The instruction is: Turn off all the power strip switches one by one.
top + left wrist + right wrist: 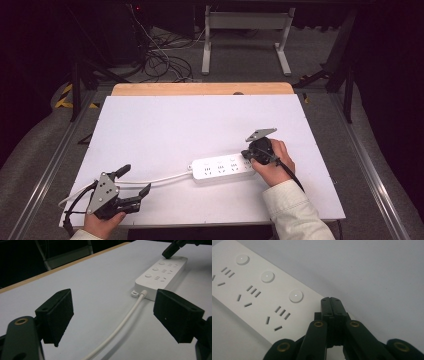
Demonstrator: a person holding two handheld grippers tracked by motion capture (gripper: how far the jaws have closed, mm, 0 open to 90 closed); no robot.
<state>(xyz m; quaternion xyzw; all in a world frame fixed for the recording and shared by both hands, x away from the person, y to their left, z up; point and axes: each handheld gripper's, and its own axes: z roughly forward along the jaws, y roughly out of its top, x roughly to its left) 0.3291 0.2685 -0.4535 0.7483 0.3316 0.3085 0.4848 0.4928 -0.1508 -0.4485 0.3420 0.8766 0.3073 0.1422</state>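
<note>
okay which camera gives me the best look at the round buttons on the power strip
The right gripper view: three round buttons on the power strip show large and sharp, each with a small lit dot. The left gripper view shows them small and far off. In the high view they can't be made out clearly.

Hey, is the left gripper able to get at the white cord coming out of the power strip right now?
Probably yes. The left gripper is open, and the cord runs along bare table between its jaws, with nothing over it.
</note>
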